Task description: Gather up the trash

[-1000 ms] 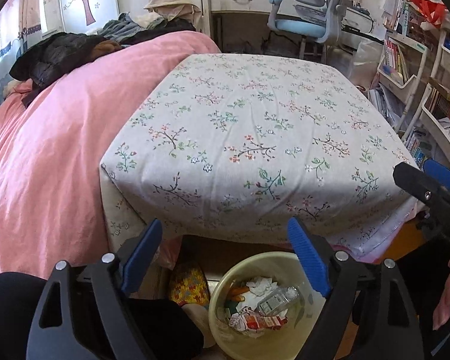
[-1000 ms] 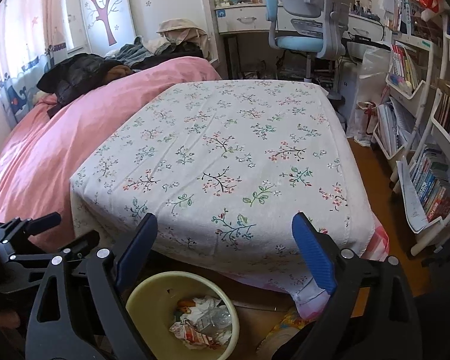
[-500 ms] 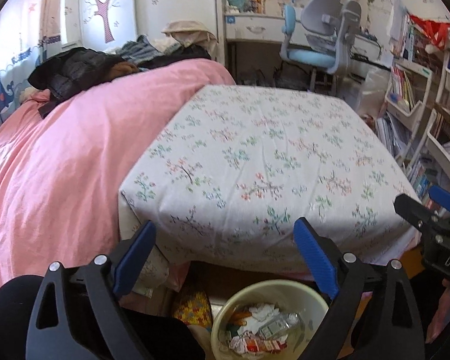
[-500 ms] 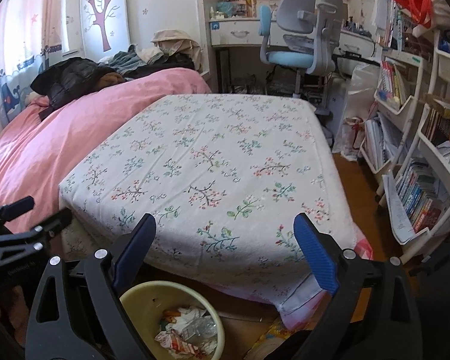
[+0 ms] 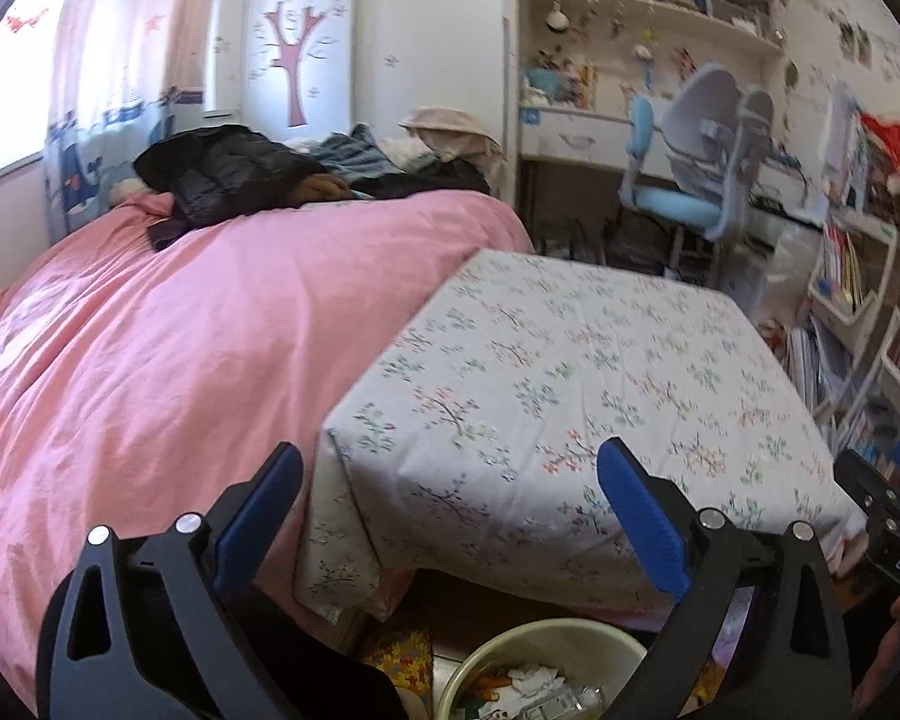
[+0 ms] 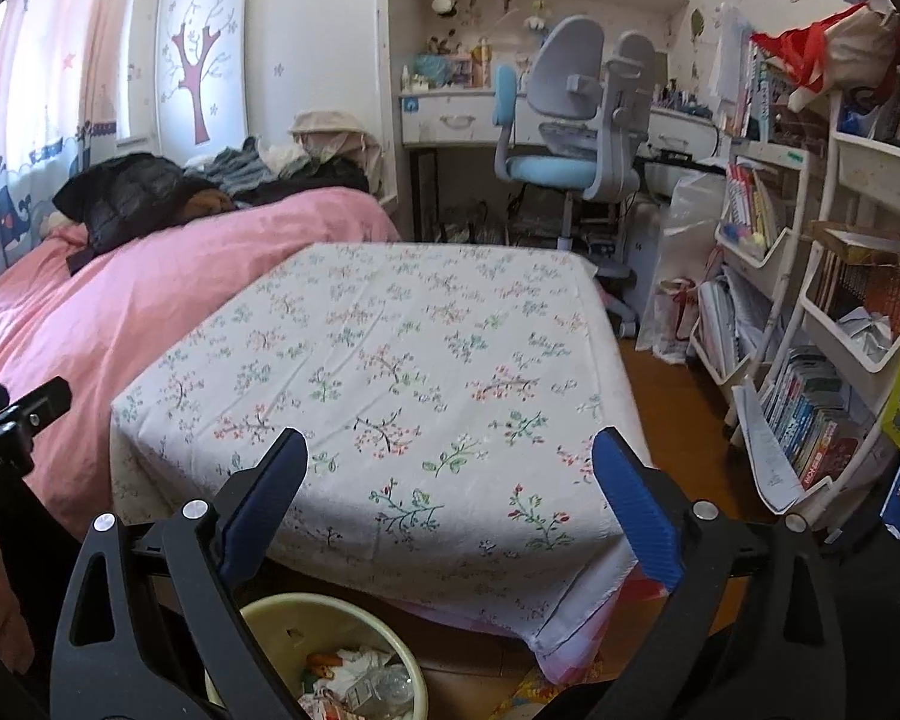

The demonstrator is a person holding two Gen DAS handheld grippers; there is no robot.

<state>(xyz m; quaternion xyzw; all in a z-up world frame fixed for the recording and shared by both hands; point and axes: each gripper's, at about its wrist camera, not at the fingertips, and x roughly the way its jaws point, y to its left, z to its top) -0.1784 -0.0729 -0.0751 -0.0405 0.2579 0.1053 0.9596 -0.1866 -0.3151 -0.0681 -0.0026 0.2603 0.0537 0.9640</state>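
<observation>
Left gripper (image 5: pixel 450 480) and right gripper (image 6: pixel 444 468): jaws wide, just been opening, nothing btw them. Bin (image 6: pixel 282 612) w/ trash (image 6: pixel 354 678) on floor below table (image 6: pixel 390 360), partly cut off by frame edge.

Left gripper (image 5: pixel 450 492) jaws just widened — empty — above bin (image 5: pixel 546 645).

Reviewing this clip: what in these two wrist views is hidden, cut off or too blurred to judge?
- Trash bin: left wrist view, lower half cut off by the frame edge; right wrist view, partly behind the right gripper.
- Trash inside: crumpled wrappers, items too small to identify.
- Floor under the floral cloth: hidden by its overhang.
- Shelves: left wrist view, blurred.
- Left gripper: open, holding nothing.
</observation>
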